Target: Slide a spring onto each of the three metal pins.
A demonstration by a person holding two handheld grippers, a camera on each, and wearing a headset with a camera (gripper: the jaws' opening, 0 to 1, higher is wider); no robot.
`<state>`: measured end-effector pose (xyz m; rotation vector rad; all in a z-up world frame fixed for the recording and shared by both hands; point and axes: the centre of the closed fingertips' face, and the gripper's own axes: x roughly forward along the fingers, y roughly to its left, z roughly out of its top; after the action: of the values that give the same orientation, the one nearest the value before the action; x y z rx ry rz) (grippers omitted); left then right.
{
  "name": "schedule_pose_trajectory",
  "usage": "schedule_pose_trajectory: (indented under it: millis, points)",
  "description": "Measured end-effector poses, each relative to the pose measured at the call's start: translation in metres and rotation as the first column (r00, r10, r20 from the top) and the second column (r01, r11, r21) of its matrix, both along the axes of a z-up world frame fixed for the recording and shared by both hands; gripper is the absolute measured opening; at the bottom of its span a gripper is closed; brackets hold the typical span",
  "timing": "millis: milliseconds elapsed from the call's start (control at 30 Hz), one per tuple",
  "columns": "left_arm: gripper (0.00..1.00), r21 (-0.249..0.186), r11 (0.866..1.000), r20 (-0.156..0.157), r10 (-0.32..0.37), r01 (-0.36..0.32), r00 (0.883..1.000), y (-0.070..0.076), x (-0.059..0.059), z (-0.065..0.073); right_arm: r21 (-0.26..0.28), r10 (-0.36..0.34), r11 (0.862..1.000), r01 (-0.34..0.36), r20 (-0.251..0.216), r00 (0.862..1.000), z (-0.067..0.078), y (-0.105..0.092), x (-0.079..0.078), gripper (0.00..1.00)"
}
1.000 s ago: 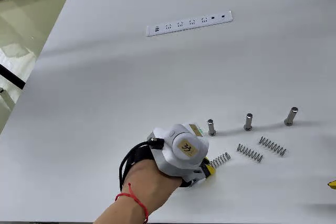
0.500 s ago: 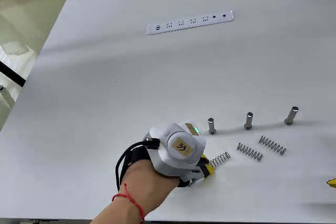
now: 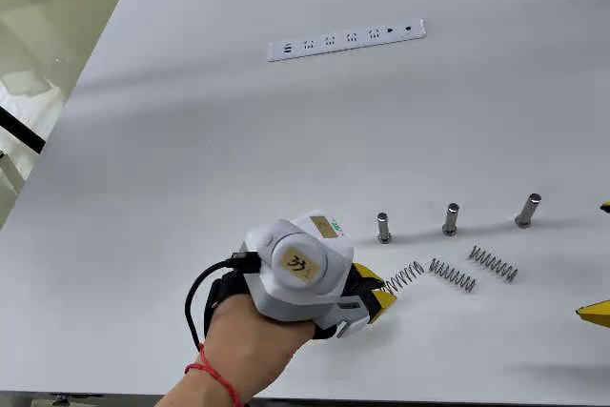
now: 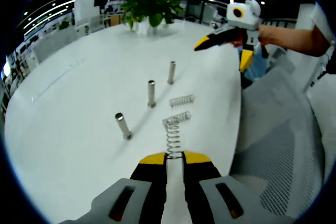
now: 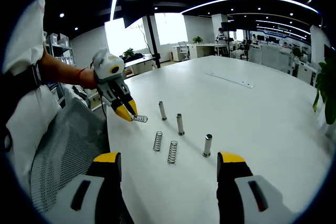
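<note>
1. Yellow-tipped left gripper (image 4: 173, 157) is clenched on one end of a coiled steel-wire spring (image 4: 172, 136). Rest of the coil sticks out fwd past the jaws.
2. End grip prob. chosen b/c it leaves the far end of the coil open, so it can drop over a pin w/o the jaws in the way.
3. Three short cylindrical metal pins (image 3: 451, 219) stand upright in a row on the white tabletop (image 3: 238, 159), all bare. The nearest pin (image 3: 383, 228) is just beyond the held spring's free end, not touching it.
4. A second spring (image 3: 452, 274) and a third spring (image 3: 493, 263) lie flat just in front of the row, approx. one per pin and easy to reach.
5. Yellow-tipped right gripper (image 5: 169, 159) has its jaws spread wide w/ nothing btwn them. It hangs off to the side, looking across at the pins, prob. waiting.
6. Judgement: 0 of 3 done. Next move needs the coil axis tipped in line w/ the nearest pin.
7. Long white power strip (image 3: 346, 41) lies well apart and plays no part.
</note>
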<state>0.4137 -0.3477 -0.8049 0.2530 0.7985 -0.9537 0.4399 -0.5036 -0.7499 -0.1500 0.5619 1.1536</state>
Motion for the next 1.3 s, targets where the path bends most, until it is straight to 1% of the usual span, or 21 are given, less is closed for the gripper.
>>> schedule_pose_trajectory:
  millis: [67,100,133,167,200,233,300,367,400,467,533,567,600,667,733,800,900,1033,1100,1167,1300]
  points:
    - [0.10,-0.035,0.999,0.014,0.012,-0.011,1.000,-0.003,0.001,0.009,0.024,-0.002,1.000,0.002,0.007,1.000,0.008,0.006,0.001,0.71]
    - [0.10,-0.049,0.999,0.022,0.016,-0.015,1.000,-0.004,0.002,0.012,0.035,-0.006,0.999,0.006,0.003,1.000,0.011,0.009,0.001,0.70]
    - [0.10,-0.066,0.998,0.032,0.017,-0.015,0.999,-0.006,0.003,0.016,0.046,-0.014,0.999,0.015,-0.008,1.000,0.014,0.012,0.002,0.69]
    - [0.10,-0.100,0.995,0.044,0.021,-0.016,0.999,-0.009,0.004,0.023,0.071,-0.031,0.997,0.034,-0.037,0.999,0.019,0.017,0.001,0.66]
    - [0.10,-0.115,0.993,0.050,0.025,-0.019,0.998,-0.010,0.004,0.027,0.092,-0.034,0.995,0.037,-0.030,0.999,0.024,0.021,0.002,0.64]
    - [0.10,-0.137,0.990,0.064,0.028,-0.019,0.998,-0.013,0.005,0.034,0.126,-0.045,0.991,0.049,-0.039,0.998,0.030,0.028,0.002,0.62]
    - [0.10,-0.173,0.985,0.080,0.032,-0.018,0.996,-0.017,0.006,0.043,0.163,-0.057,0.984,0.070,-0.081,0.995,0.037,0.038,-0.001,0.57]
    - [0.10,-0.205,0.979,0.092,0.043,-0.023,0.995,-0.021,0.008,0.051,0.202,-0.065,0.976,0.082,-0.085,0.994,0.045,0.047,0.000,0.54]
    - [0.10,-0.229,0.973,0.105,0.044,-0.019,0.993,-0.025,0.009,0.056,0.236,-0.075,0.967,0.099,-0.109,0.991,0.050,0.054,-0.001,0.52]
    - [0.10,-0.249,0.968,0.114,0.047,-0.017,0.992,-0.028,0.009,0.062,0.264,-0.080,0.958,0.114,-0.133,0.988,0.055,0.060,0.000,0.46]
    - [0.10,-0.266,0.964,0.125,0.046,-0.011,0.991,-0.031,0.009,0.067,0.305,-0.095,0.942,0.141,-0.160,0.982,0.060,0.067,0.001,0.42]
    - [0.10,-0.283,0.959,0.131,0.049,-0.010,0.990,-0.034,0.009,0.071,0.330,-0.096,0.931,0.155,-0.188,0.977,0.063,0.071,0.001,0.39]
    - [0.10,-0.291,0.957,0.132,0.050,-0.010,0.990,-0.035,0.009,0.073,0.334,-0.096,0.929,0.157,-0.192,0.977,0.062,0.072,0.002,0.38]
    - [0.10,-0.311,0.950,0.140,0.057,-0.011,0.988,-0.037,0.010,0.078,0.332,-0.091,0.931,0.152,-0.190,0.978,0.061,0.077,0.001,0.36]
    - [0.10,-0.326,0.945,0.143,0.060,-0.010,0.988,-0.039,0.010,0.081,0.339,-0.083,0.929,0.151,-0.208,0.975,0.061,0.081,-0.001,0.35]
    - [0.11,-0.337,0.942,0.152,0.058,-0.003,0.987,-0.041,0.009,0.084,0.355,-0.079,0.921,0.158,-0.228,0.970,0.063,0.084,-0.003,0.33]
    - [0.11,-0.348,0.938,0.161,0.054,0.006,0.985,-0.043,0.008,0.087,0.385,-0.087,0.904,0.187,-0.263,0.961,0.065,0.085,-0.001,0.30]
    - [0.11,-0.366,0.931,0.169,0.054,0.012,0.984,-0.045,0.007,0.092,0.400,-0.084,0.895,0.197,-0.282,0.956,0.064,0.086,0.001,0.28]
    - [0.11,-0.374,0.927,0.174,0.052,0.017,0.983,-0.047,0.006,0.094,0.408,-0.077,0.891,0.196,-0.291,0.954,0.065,0.088,0.000,0.26]
    - [0.11,-0.377,0.926,0.180,0.050,0.022,0.982,-0.048,0.006,0.095,0.423,-0.073,0.883,0.204,-0.305,0.950,0.067,0.090,0.000,0.25]
    - [0.11,-0.382,0.924,0.186,0.046,0.029,0.982,-0.049,0.006,0.097,0.424,-0.067,0.883,0.200,-0.308,0.949,0.067,0.092,-0.001,0.22]
